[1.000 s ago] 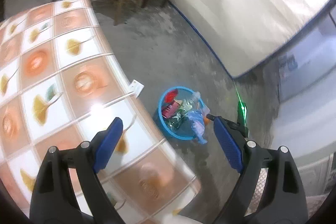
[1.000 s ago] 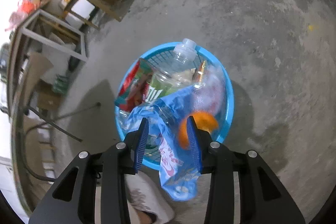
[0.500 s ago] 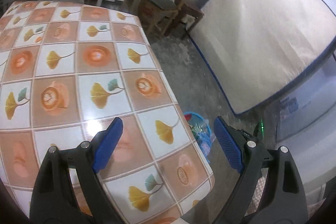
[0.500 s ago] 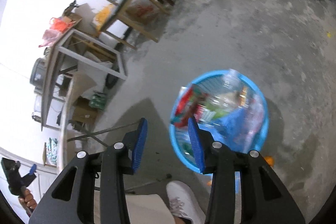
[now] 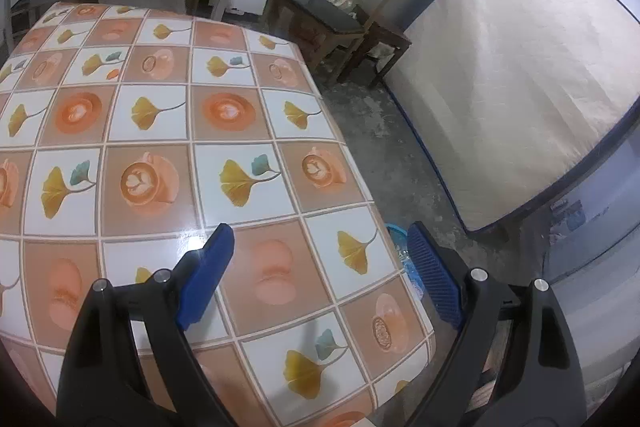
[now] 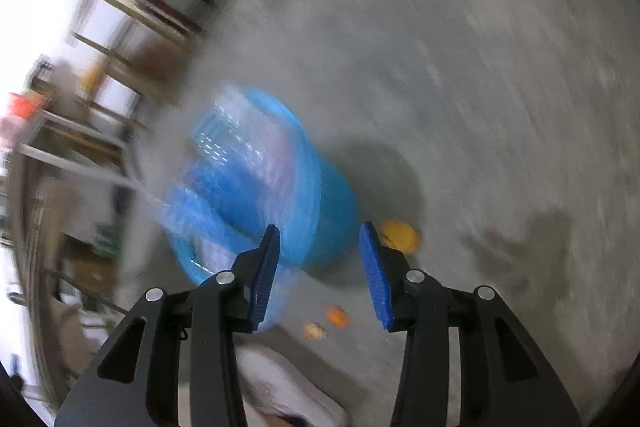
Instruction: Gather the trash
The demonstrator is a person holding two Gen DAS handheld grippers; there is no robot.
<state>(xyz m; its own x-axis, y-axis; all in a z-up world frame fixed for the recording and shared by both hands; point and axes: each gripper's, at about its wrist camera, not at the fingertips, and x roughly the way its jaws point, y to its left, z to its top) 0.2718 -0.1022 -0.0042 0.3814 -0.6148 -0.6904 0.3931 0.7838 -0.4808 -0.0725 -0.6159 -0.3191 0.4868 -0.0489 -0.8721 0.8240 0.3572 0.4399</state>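
Basket [image 6: 276,187] swung to frame centre; right gripper [image 6: 320,267] jaws half-open, empty, peel [image 6: 398,235] beside; left gripper [image 5: 320,267] jaws wide, empty over surface [image 5: 160,131]. Next: grab peel.

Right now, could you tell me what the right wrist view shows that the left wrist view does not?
Only the right wrist view, which is motion-blurred, shows the orange pieces on the concrete floor: a larger one beside the blue basket and two small bits nearer the camera, with the right tool open and empty above them. Only the left wrist view shows the patterned tablecloth, the mattress leaning upright, and the left tool, open and empty. Both show the basket, a sliver in the left view, and wooden furniture behind.
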